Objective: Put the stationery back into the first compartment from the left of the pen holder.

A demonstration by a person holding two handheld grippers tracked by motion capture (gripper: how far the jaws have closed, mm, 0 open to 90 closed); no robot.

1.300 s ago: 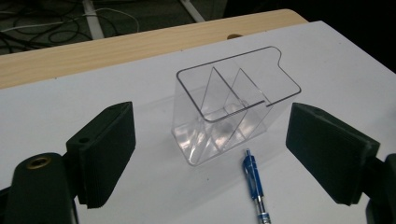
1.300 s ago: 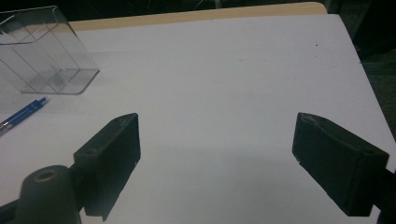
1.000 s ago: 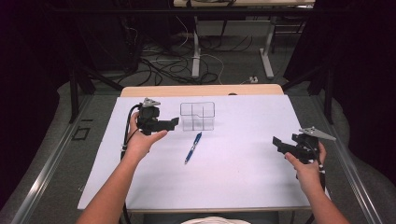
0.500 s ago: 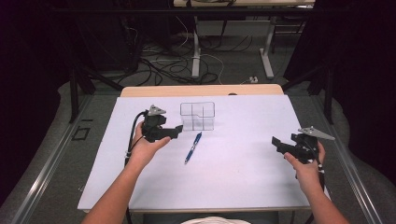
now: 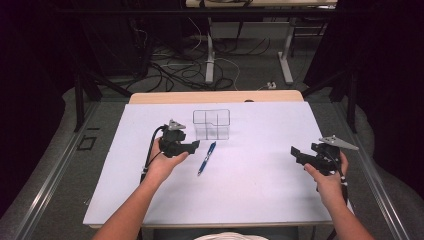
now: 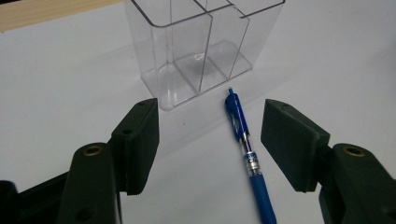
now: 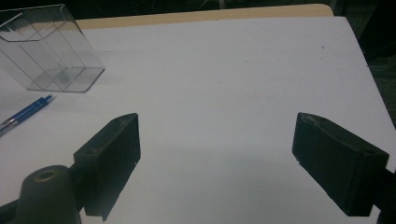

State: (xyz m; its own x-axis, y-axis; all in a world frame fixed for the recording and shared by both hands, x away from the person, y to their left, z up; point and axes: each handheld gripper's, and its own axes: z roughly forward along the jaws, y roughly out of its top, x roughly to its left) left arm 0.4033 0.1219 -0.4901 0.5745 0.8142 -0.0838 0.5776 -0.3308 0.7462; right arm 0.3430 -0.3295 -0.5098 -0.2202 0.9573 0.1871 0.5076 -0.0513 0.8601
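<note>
Centrally in the high view, a blue pen (image 5: 206, 158) lies flat on the white table cover (image 5: 250, 190), slanted, with its upper end toward the clear organizer (image 5: 211, 124). In the left gripper view the pen (image 6: 247, 158) runs from the middle of the frame down to the bottom edge, and its clip end points at the organizer (image 6: 201, 51) and stops just beside its base, not touching it as far as I can see. The organizer is a transparent plastic box with inner walls that make several compartments; it stands upright in the upper middle of the high view.

The left gripper (image 5: 192, 146) is just to the left of the pen in the high view, held in the person's left hand (image 5: 162, 162). Its jaws have just been closing, but they are half wide at this moment. The pen lies between them, nearer to the jaw on the right of that frame, and neither pad touches it.

The right gripper (image 5: 296, 153) is at the right side of the high view, well apart from the pen, held in the right hand (image 5: 327, 177). Its jaws stand wide with only bare white cover (image 7: 224, 93) between them. In the right gripper view the pen (image 7: 23, 114) is at the left edge and the organizer (image 7: 46, 51) in the upper left corner.
</note>
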